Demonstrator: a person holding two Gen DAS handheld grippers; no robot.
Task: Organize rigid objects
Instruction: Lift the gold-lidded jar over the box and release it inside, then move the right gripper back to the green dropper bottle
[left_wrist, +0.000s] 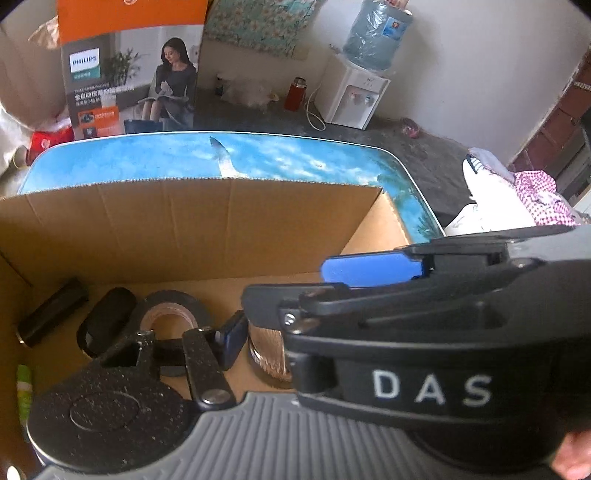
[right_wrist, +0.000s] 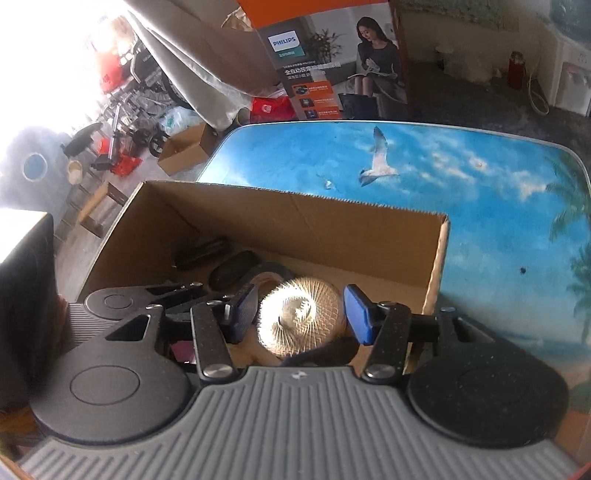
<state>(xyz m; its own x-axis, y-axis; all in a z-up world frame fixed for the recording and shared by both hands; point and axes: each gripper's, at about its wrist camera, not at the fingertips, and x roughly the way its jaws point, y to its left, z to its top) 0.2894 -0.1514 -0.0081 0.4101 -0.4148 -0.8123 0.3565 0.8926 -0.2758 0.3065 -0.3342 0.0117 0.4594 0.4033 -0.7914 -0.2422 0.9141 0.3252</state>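
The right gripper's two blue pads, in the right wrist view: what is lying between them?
A round wire brush with radiating golden bristles lies between the blue pads of the right gripper, over the cardboard box. The right wrist view shows gaps on both sides.

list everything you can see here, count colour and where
box: 1, brown cardboard, on the table, open top
table: 1, blue sky and gull print, under the box
wire brush: 1, brassy round, in the box between the right gripper's pads
tape roll: 1, black, box floor
black case: 1, oval, left of the tape
black cylinder: 1, far left of the box floor
Philips carton: 1, orange and grey, behind the table
water dispenser: 1, white, blue bottle, by the wall
left gripper: black, blue pads
right gripper: black, blue pads
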